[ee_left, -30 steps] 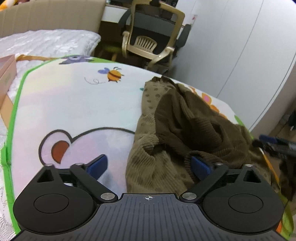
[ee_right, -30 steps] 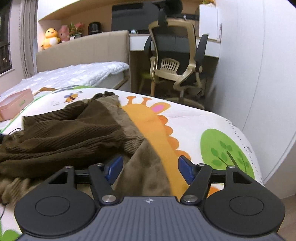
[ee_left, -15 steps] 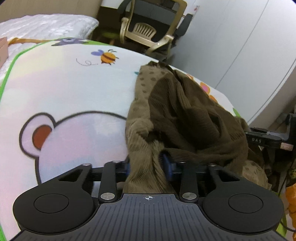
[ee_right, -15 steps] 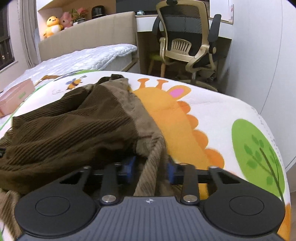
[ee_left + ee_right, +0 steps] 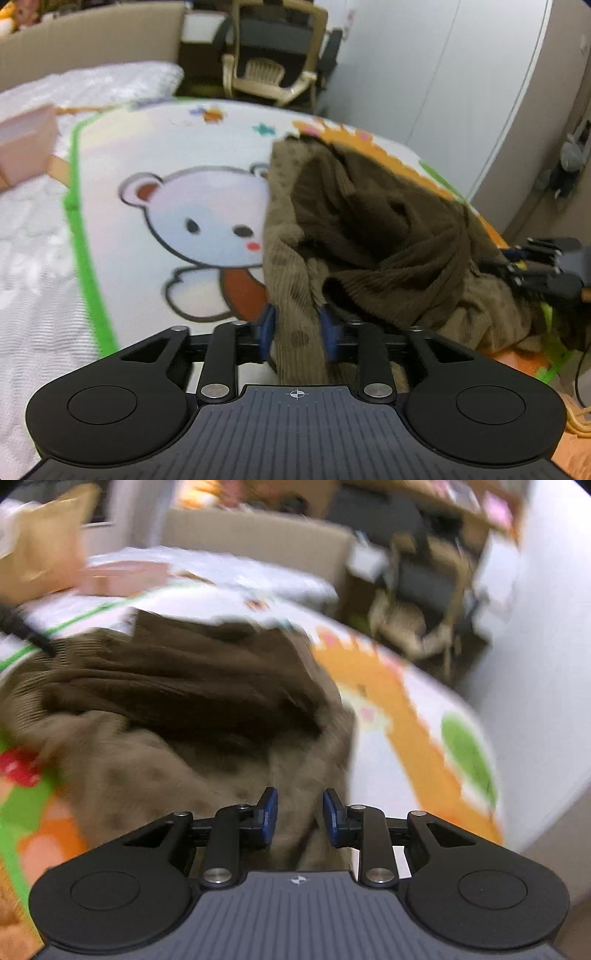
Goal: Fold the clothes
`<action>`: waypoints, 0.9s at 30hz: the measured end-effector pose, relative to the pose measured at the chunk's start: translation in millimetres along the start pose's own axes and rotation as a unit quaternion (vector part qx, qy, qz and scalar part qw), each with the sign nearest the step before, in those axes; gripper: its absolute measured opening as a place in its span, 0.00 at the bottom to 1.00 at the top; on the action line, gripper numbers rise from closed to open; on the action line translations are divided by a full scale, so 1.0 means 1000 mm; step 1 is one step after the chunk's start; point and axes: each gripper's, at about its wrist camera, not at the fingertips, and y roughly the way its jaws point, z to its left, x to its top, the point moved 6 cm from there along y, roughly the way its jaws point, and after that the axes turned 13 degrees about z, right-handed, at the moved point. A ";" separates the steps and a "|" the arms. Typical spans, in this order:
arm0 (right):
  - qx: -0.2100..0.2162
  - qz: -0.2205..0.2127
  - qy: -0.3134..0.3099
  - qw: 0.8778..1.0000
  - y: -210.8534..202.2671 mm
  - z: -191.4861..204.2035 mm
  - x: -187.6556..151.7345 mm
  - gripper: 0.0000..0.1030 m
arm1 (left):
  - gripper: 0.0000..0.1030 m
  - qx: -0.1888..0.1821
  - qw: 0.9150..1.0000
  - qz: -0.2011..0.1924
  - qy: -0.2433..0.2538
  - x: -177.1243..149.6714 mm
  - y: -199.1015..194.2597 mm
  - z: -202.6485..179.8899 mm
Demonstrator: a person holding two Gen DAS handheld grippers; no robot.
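Observation:
A brown corduroy garment (image 5: 369,236) with a lighter dotted lining lies bunched on a cartoon play mat (image 5: 177,155) on the bed. My left gripper (image 5: 297,328) is shut on a lighter dotted edge of the garment, lifted off the mat. My right gripper (image 5: 300,814) is shut on another lighter edge of the same garment (image 5: 184,709); this view is motion-blurred. The right gripper also shows at the far right of the left wrist view (image 5: 546,262).
A pink box (image 5: 26,144) sits at the mat's left edge. An office chair (image 5: 273,66) and desk stand beyond the bed. White wardrobe doors (image 5: 443,85) run along the right. The quilted bedspread (image 5: 33,258) lies left of the mat.
Both grippers went from open to shut on the garment's edges, then lifted and pulled it back. The bear drawing on the mat is now uncovered. The right view swung left and blurred.

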 end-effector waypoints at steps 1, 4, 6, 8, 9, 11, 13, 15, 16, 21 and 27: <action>0.011 -0.020 -0.019 1.000 -0.011 0.010 0.008 0.36 | 0.59 0.000 1.000 -0.013 -0.001 0.003 -0.008 -0.001; 0.059 -0.065 -0.088 0.992 -0.030 0.046 0.032 0.50 | 0.71 -0.004 0.999 -0.049 0.004 0.019 -0.024 -0.008; 0.082 -0.078 -0.144 0.983 -0.031 0.073 0.042 0.51 | 0.76 -0.006 0.998 -0.064 0.006 0.030 -0.028 -0.012; 0.088 -0.074 -0.197 0.973 -0.018 0.097 0.048 0.51 | 0.80 -0.007 0.997 -0.073 0.007 0.037 -0.030 -0.015; 0.087 -0.071 -0.219 0.969 -0.009 0.106 0.051 0.51 | 0.81 -0.010 0.997 -0.077 0.005 0.040 -0.030 -0.016; 0.076 -0.069 -0.242 0.965 0.011 0.117 0.059 0.50 | 0.83 -0.015 0.996 -0.083 0.001 0.043 -0.029 -0.018; 0.074 -0.071 -0.230 0.968 0.024 0.117 0.069 0.34 | 0.86 -0.021 0.996 -0.089 0.002 0.047 -0.028 -0.021; 0.086 -0.082 -0.184 0.976 0.026 0.102 0.082 0.16 | 0.89 -0.019 0.995 -0.092 0.017 0.053 -0.027 -0.028; 0.097 -0.094 -0.153 0.979 0.022 0.086 0.090 0.12 | 0.91 -0.019 0.995 -0.093 0.026 0.055 -0.027 -0.031; -0.002 -0.168 0.071 0.983 -0.003 -0.062 0.106 0.04 | 0.93 -0.007 0.993 -0.079 0.084 0.066 -0.006 -0.053; -0.111 -0.154 0.276 0.942 0.003 -0.212 0.056 0.04 | 0.94 -0.002 0.986 -0.024 0.166 0.068 0.053 -0.095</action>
